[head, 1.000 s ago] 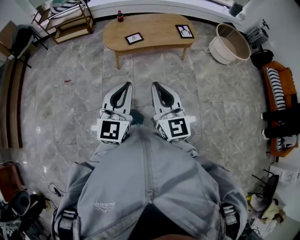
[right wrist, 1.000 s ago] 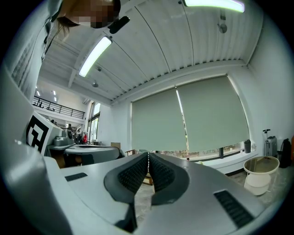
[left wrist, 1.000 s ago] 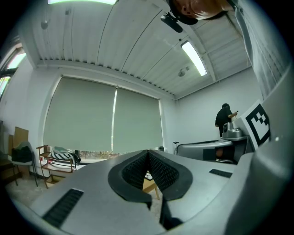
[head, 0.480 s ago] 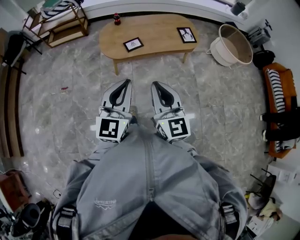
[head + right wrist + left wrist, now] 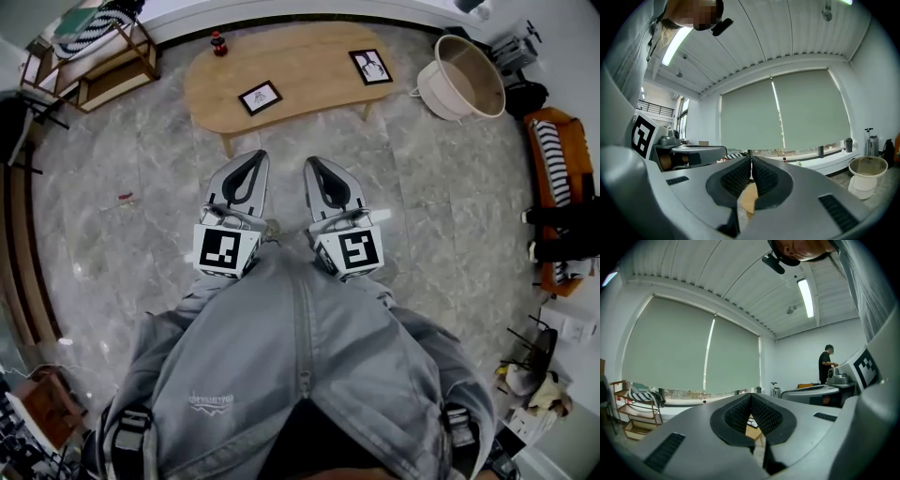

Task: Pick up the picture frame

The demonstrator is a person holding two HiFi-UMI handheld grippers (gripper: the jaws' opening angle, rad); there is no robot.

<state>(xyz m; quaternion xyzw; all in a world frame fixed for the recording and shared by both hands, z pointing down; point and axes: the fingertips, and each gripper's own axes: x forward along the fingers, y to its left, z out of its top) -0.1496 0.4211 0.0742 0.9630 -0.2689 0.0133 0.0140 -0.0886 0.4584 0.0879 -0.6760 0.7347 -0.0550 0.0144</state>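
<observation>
- While both grippers hang over the floor (image 5: 141,197), well short of the bench (image 5: 309,49), nothing is gripped yet.
- Head view: left gripper (image 5: 254,157) and right gripper (image 5: 314,163) sit side by side, both pointing at the bench. Each has its jaws pressed together and empty.
- Head view: two frames lie flat on the bench, well apart. The left frame (image 5: 260,97) is near the front edge and the right frame (image 5: 371,66) is toward the right end. Task doesn't say which one.
- Head view: bottle (image 5: 217,43) stands at the back left of the bench. Basket (image 5: 461,86) is on the floor past the right end. Neither is near a frame.
- Left gripper view: pads meet at the tips (image 5: 750,395) with nothing pinched. A sliver of bench shows through the gap behind them, with what looks like one of the frames on it. Can't tell which.
- Right gripper view: same story, tips (image 5: 751,158) touching and nothing between. Only a strip of bench is visible through the gap.
- Handling, my read: light and stiff, probably a glazed front, so slick and breakable.
- Lying flat, there's no room to get a jaw underneath. I'd tip or slide it past the bench edge.
- Then pinch across the border at mid-side, front to back, staying off the glass centre.
- Moderate squeeze, and keep it level on the lift.
</observation>
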